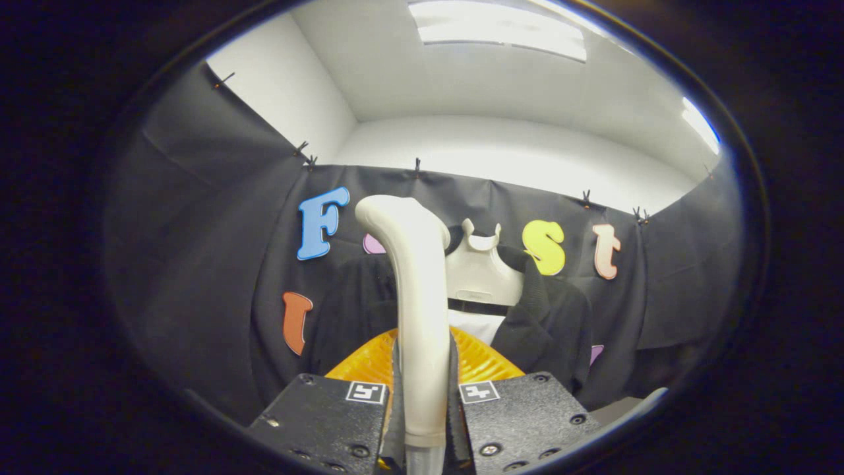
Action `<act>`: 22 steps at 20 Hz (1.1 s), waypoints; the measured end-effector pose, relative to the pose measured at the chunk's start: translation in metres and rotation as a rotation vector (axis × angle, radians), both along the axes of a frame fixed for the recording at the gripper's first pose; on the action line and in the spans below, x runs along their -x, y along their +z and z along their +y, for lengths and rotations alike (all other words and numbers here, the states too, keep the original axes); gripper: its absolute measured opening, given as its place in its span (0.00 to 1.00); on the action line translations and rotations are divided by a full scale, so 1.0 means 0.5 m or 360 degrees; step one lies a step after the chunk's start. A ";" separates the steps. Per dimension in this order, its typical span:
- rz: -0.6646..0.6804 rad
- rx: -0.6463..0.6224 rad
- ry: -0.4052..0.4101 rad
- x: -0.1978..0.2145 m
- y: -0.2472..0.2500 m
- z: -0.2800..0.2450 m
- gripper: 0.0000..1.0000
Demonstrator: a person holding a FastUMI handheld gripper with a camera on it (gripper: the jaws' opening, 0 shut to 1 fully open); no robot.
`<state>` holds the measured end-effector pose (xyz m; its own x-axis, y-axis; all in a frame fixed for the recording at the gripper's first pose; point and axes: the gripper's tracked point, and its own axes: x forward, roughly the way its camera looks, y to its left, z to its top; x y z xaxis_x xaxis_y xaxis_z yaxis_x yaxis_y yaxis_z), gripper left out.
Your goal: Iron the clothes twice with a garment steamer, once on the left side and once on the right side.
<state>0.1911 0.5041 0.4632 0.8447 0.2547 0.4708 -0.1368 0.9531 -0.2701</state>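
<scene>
Black jacket (554,316) hangs on a pale hanger (483,267) against the booth wall, beyond our tool (422,412). Both fingers press on the cream handle of the garment steamer (415,297), which stands upright between them, its orange ribbed head (481,359) just ahead. We judge the smooth handle could twist or slide in the grip if the head drags on a lapel, and neither side would get a clean pass.

We see a black cloth wall (198,264) held up by small clips (417,166). Above it are a white ceiling (461,86) and a ceiling light (501,30), top centre.
</scene>
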 end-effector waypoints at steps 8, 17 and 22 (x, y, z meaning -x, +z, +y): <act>0.0094 0.0093 -0.0133 -0.052 -0.132 -0.011 0.28; 0.0220 0.0159 -0.0227 -0.038 -0.273 -0.024 0.27; 0.0320 0.0195 -0.0272 -0.036 -0.369 -0.030 0.27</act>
